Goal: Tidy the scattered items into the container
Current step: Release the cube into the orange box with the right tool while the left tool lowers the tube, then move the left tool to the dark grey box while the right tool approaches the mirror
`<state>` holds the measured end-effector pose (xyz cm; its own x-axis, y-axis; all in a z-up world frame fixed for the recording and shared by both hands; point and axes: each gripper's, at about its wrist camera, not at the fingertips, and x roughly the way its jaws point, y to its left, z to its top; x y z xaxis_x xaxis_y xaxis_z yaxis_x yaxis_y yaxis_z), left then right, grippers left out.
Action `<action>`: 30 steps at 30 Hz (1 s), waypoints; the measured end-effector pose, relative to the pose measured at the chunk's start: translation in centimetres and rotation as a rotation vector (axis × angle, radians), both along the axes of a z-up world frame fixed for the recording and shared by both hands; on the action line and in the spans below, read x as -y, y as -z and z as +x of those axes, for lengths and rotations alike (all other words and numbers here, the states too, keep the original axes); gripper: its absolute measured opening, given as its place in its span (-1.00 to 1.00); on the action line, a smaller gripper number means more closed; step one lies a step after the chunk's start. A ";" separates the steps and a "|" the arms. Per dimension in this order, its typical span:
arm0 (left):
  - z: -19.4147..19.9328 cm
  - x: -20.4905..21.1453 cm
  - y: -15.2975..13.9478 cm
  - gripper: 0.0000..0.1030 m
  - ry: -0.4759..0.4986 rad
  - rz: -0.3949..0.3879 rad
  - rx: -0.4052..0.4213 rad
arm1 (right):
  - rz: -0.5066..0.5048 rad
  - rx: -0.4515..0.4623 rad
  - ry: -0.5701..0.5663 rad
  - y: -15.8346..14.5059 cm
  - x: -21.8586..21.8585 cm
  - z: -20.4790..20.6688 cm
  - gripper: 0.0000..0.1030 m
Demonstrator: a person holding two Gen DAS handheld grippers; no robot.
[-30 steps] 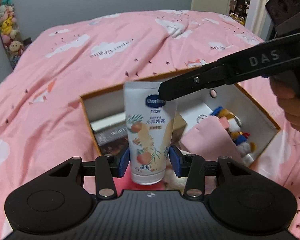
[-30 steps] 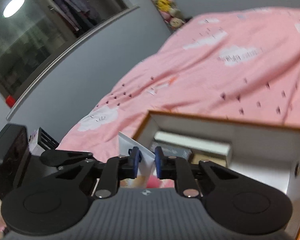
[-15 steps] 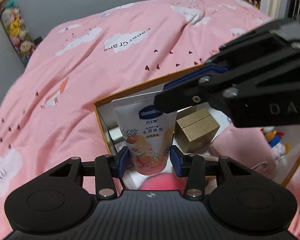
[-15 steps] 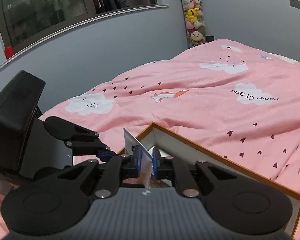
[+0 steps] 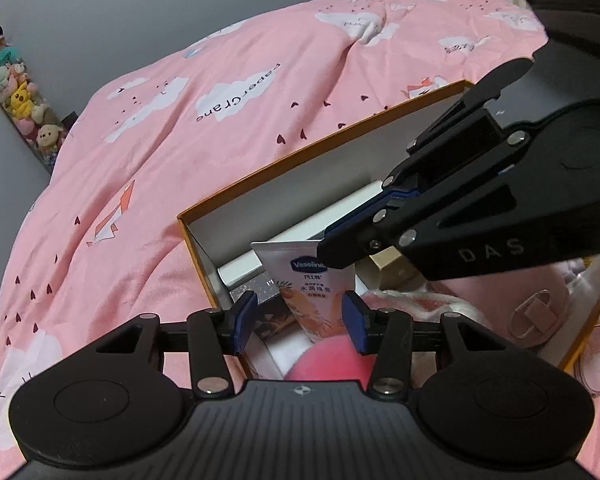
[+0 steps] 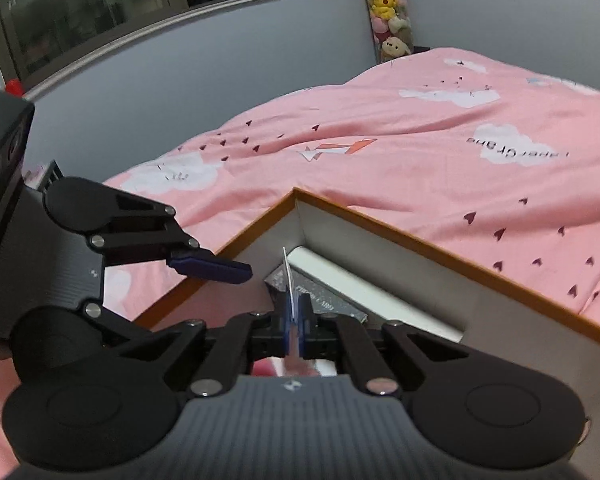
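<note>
Between my left tongs [image 5: 299,322], whose blue pads stand spread with a gap on either side, hangs the white soft-plastic Vaseline lotion tube with a peach print [image 5: 314,280], upright, crimped end up and its pink round cap [image 5: 327,361] down. My right tongs [image 6: 296,322] are pressed together on that flat crimped seam, so the tube's weight looks to be carried from the top alone. It sits over the near left corner of the orange-rimmed white cardboard box [image 5: 260,176] lying on the pink cloud-print bed cover [image 5: 220,100]. Beyond my left tongs, inside the box, I see a flat white case [image 5: 244,266], a small brown carton [image 5: 392,268] and a pink pouch [image 5: 540,300] off to the right. I judge the tube light and squashy through the belly, and slick, so squeezing there could let it slide; the stiff seam or the hard cap shoulder is the better hold. It may swing from the seam, so I'd lower it gently into the free corner and lay it flat.
</note>
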<state>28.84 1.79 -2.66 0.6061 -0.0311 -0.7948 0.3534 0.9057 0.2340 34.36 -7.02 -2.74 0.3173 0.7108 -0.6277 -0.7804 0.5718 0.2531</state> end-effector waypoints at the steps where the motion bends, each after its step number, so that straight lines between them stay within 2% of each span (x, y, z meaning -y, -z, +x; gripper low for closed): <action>1: -0.1 -0.1 -0.1 0.06 0.001 -0.009 -0.002 | 0.001 -0.003 0.000 0.0 0.0 -0.1 -0.92; 4: -0.8 -0.4 -0.4 0.06 -0.006 -0.041 -0.004 | -0.017 0.006 -0.003 -0.1 -0.2 -0.4 -0.91; 6: -1.3 -0.4 -0.5 0.06 -0.009 -0.051 -0.005 | -0.009 0.005 -0.004 -0.4 -0.1 -0.6 -0.82; 14: -3.3 -0.6 -2.0 0.06 -0.047 -0.090 0.004 | -0.019 0.017 0.042 -1.9 0.7 -2.0 -0.77; 16: -4.4 -0.7 -3.0 0.06 -0.059 -0.114 0.021 | -0.021 0.023 0.060 -2.6 1.2 -2.8 -0.70; 18: -5.7 -0.8 -4.1 0.06 -0.076 -0.133 0.048 | -0.024 0.041 0.080 -3.3 1.9 -4.0 -0.49; 23: -9.7 -1.0 -6.4 0.06 -0.118 -0.201 0.107 | 0.001 0.069 0.122 -5.0 4.1 -7.9 -0.28; 30: -14.4 -0.7 -6.5 0.06 -0.206 -0.241 0.105 | 0.084 0.020 0.189 -5.6 7.4 -14.1 -0.07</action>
